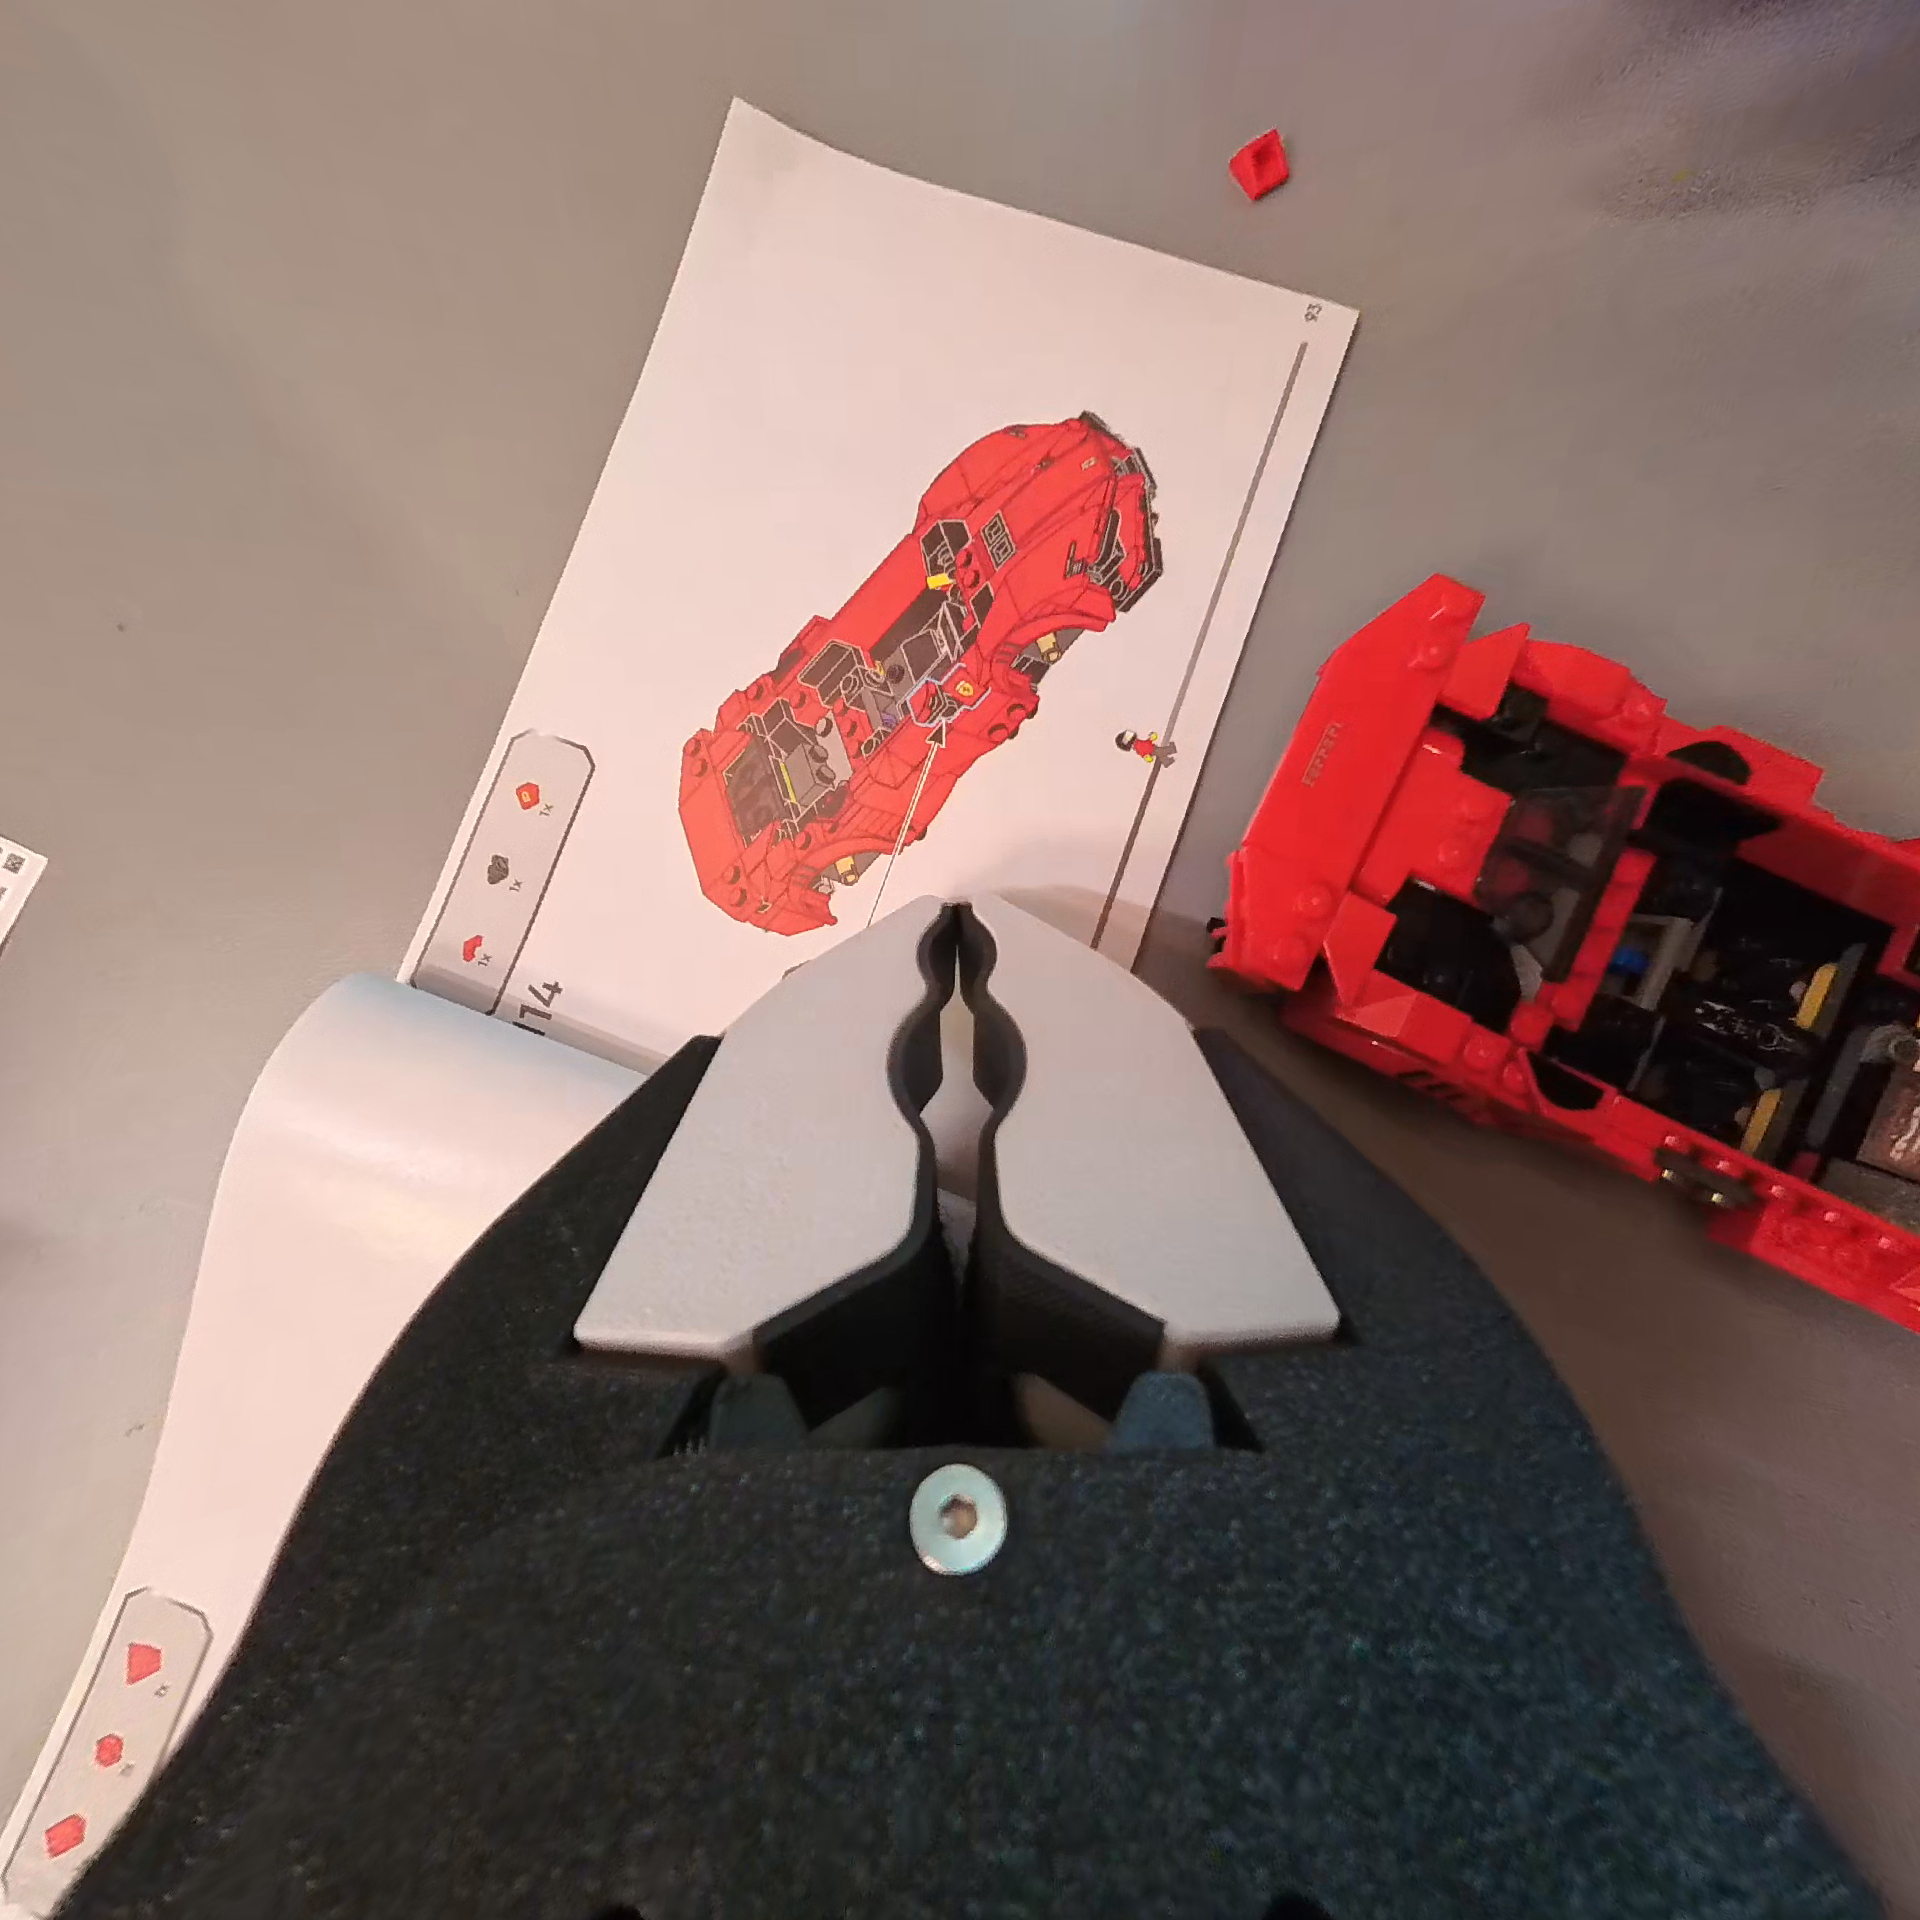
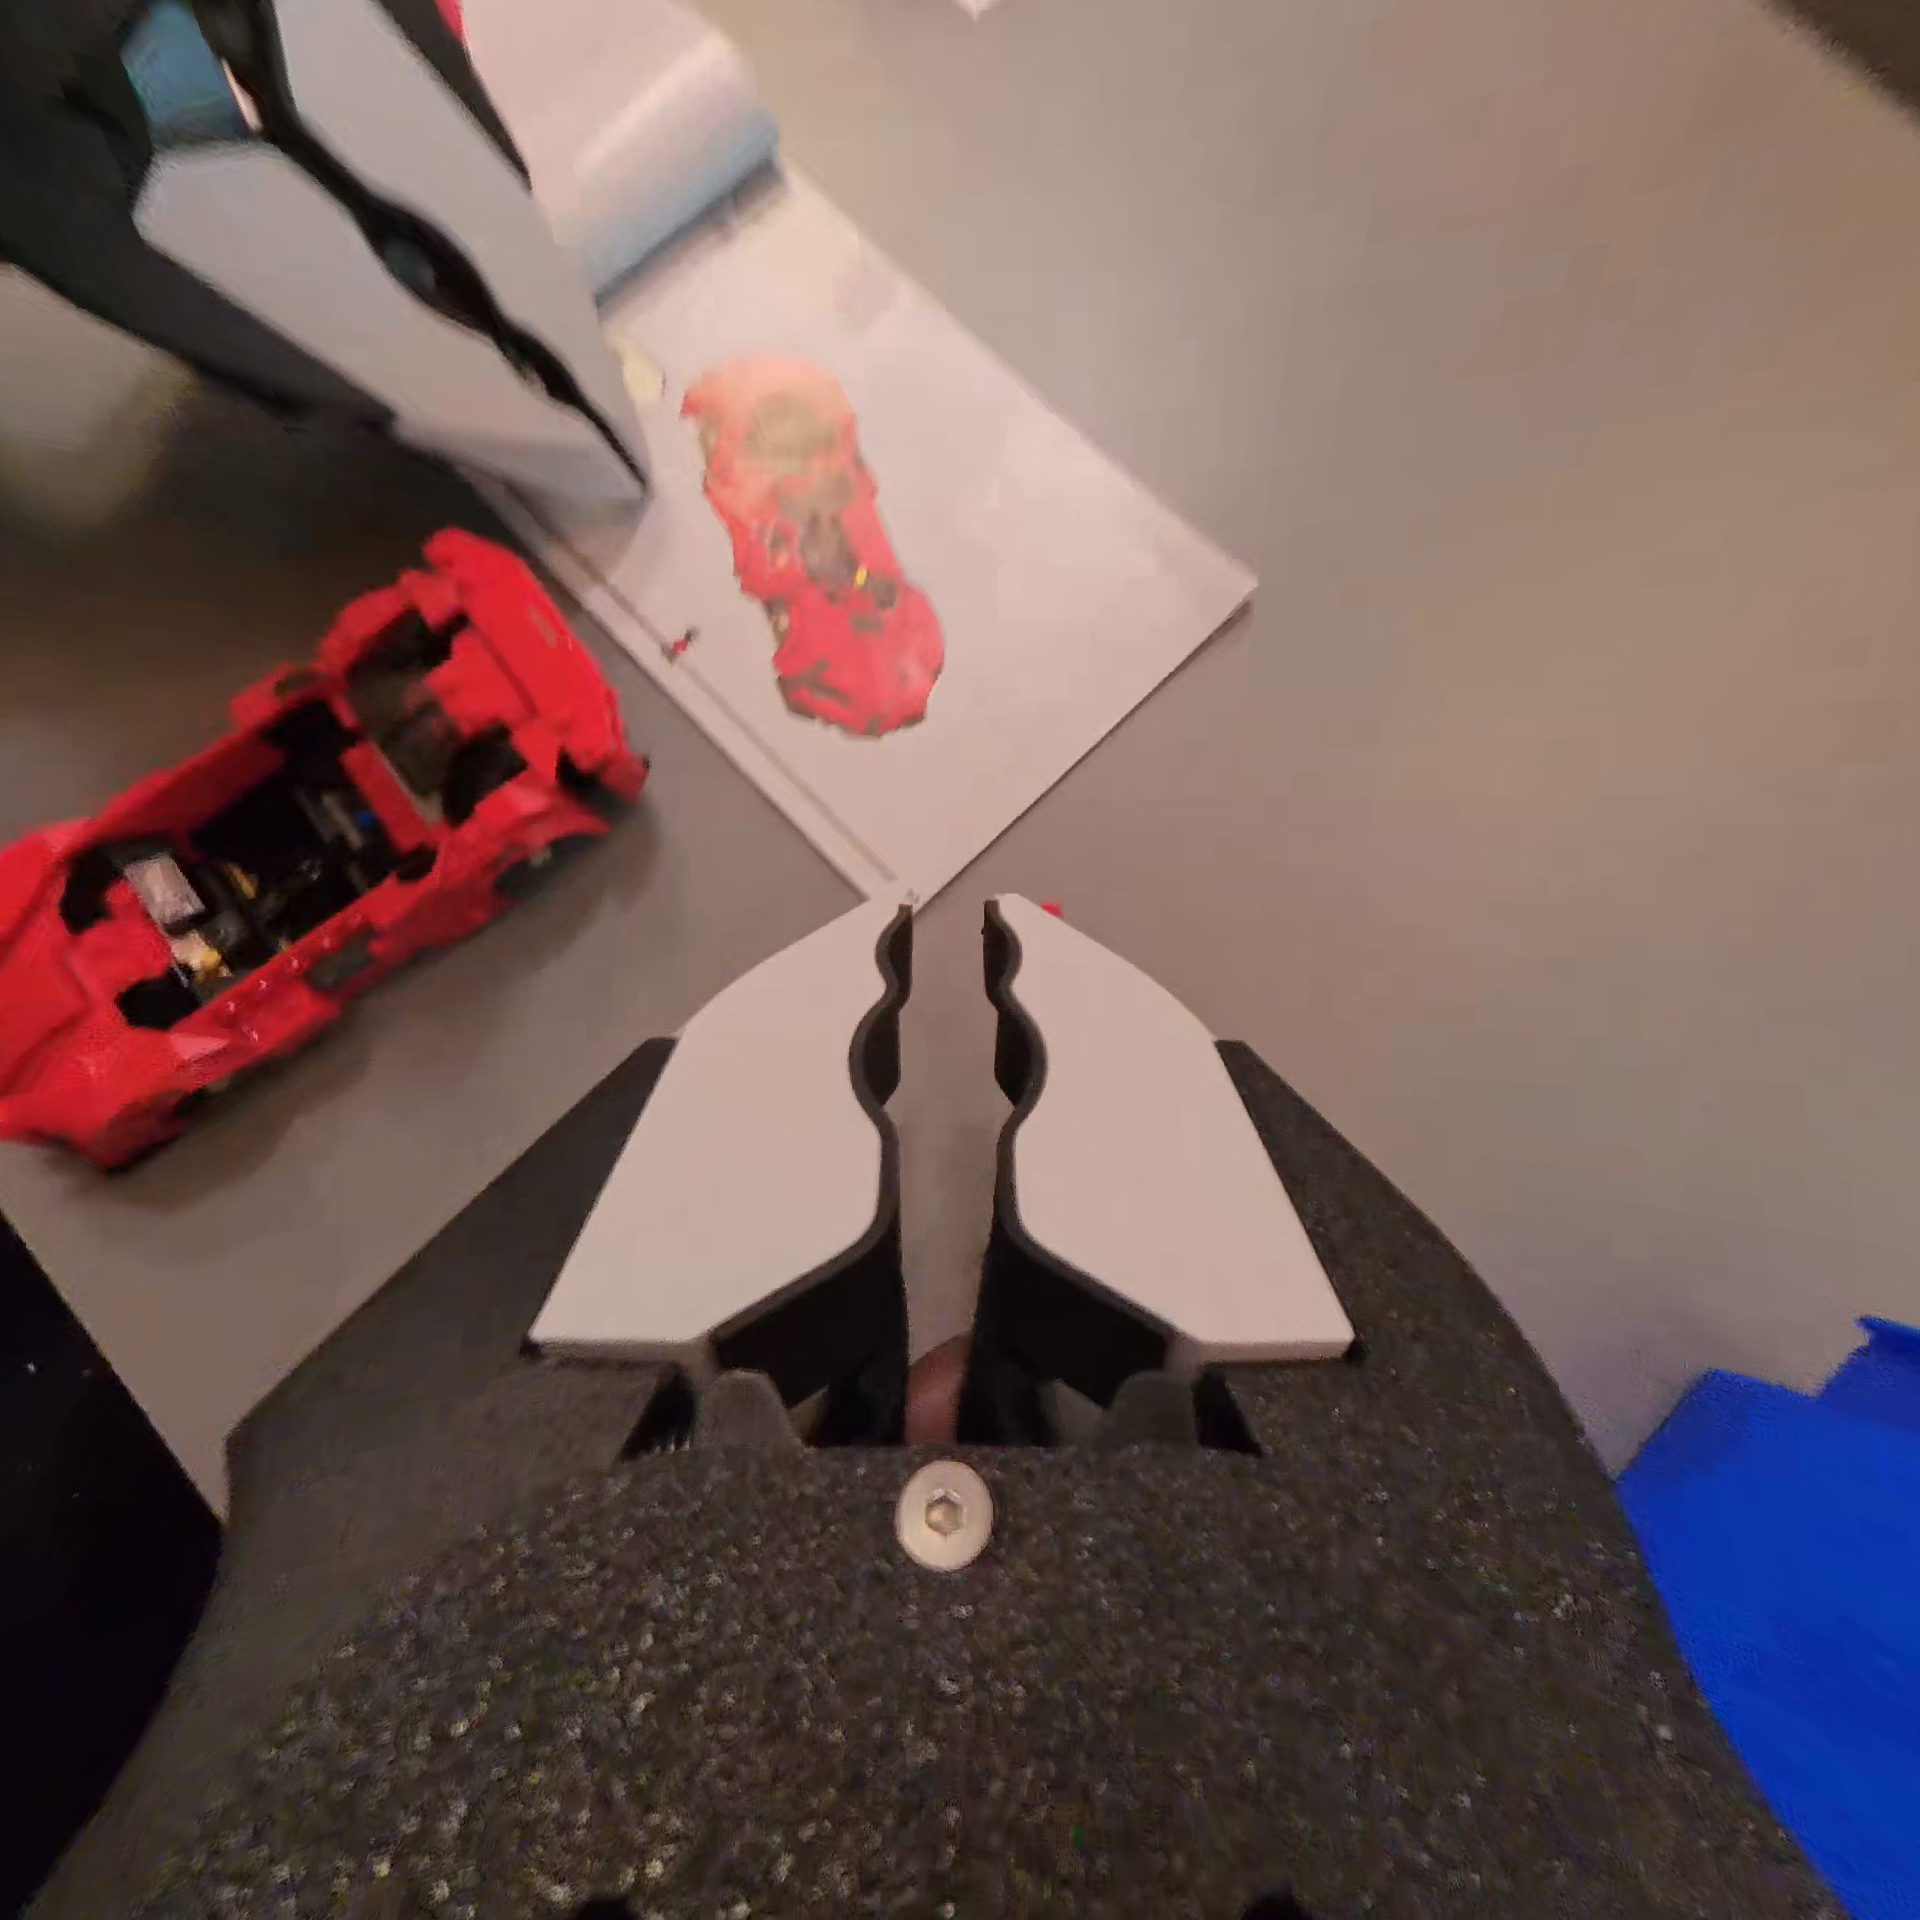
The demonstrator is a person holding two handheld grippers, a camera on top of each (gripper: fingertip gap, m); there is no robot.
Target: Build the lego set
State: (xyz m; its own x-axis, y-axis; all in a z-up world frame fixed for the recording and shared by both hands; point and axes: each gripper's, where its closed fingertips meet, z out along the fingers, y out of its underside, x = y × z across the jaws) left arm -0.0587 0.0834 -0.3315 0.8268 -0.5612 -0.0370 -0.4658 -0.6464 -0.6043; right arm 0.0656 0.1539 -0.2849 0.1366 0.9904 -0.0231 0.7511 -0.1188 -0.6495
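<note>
Across the grey table [image 1: 312, 436], from largest to smallest, lie the open instruction booklet [image 1: 831, 499], the partly built red car [image 1: 1538, 894] and one loose small red piece [image 1: 1259, 162]. From the left wrist view, the booklet runs from 12 o'clock down to 8 o'clock around the left gripper [image 1: 958, 914], the car sits close by at 3 o'clock, and the loose piece lies well apart at about 1 o'clock, beyond the page's far edge. The left gripper's jaws are closed tip to tip with nothing between them, and it hovers over the booklet's lower edge.

From the right wrist view, the right gripper [image 2: 948, 914] has its jaws parted and empty, with bare table showing in the gap. A sliver of red [image 2: 1051, 908] peeks out just beside its right fingertip at roughly 1 o'clock; this is probably the loose piece, though too little shows to be sure. The car [image 2: 312, 862] lies at 9 to 10 o'clock, and the booklet [image 2: 1039, 582] at 12.

The step in hand looks like picking up that small piece. To do it well, shift the right gripper slightly rightward so the piece centres between the fingertips, come down squarely, and pinch its flat sides with only the tips. A piece this small could easily skid or flip away. The left gripper could usefully steady the car for pressing on.
</note>
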